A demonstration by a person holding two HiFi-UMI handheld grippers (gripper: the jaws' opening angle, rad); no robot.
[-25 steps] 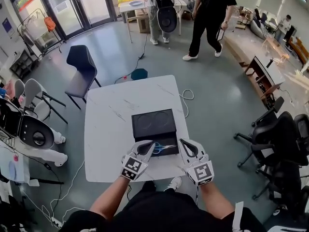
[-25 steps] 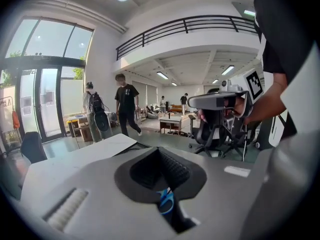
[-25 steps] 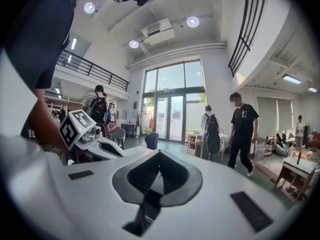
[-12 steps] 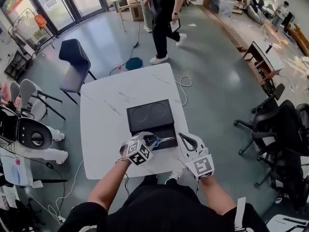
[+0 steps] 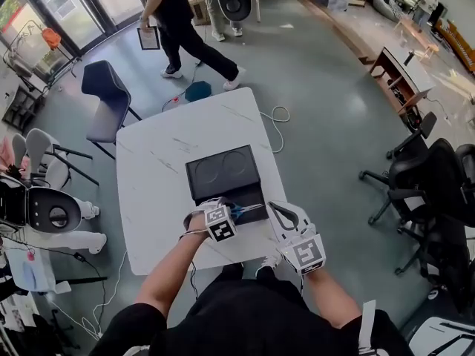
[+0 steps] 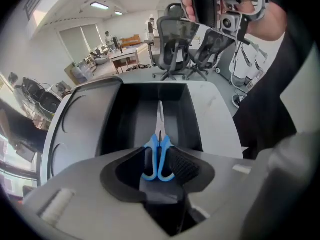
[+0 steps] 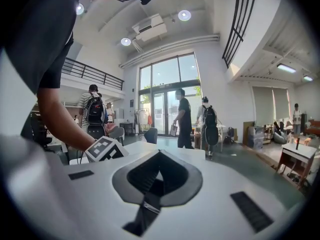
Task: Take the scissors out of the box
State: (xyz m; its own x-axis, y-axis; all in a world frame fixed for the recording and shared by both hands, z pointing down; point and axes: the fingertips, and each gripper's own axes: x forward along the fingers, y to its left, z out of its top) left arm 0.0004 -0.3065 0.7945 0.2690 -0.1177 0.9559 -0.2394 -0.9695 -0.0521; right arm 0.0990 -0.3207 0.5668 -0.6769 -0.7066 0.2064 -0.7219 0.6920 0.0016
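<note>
Where the black box (image 5: 261,196) lies open on the white worktop (image 5: 163,169), my left tool (image 5: 226,212) reaches into its lower tray. In the left gripper view, that tool (image 6: 160,158) has its two pads pressed in on the blue handles of the scissors (image 6: 159,134). The dark pad sits against the left loop and the ribbed pad against the right one. The blades run straight away from me along the tray floor, and the tips lie closed. From the head view the scissors (image 5: 245,211) lie inside the box near its front edge, with the blades pointing toward my right side. The open lid (image 5: 220,172) lies flat behind the tray, and two round recesses show in it.

My right tool (image 5: 273,206) is off the box, just beside its right edge above the worktop. In the right gripper view this tool (image 7: 158,156) has its jaws drawn together with nothing between them. It looks out across the room at people standing near the glass doors. The marker cube (image 7: 104,149) of my left tool shows at its left.

A person (image 5: 178,21) walks past the far end of the worktop, and a dark chair (image 5: 107,99) stands off the left corner.
</note>
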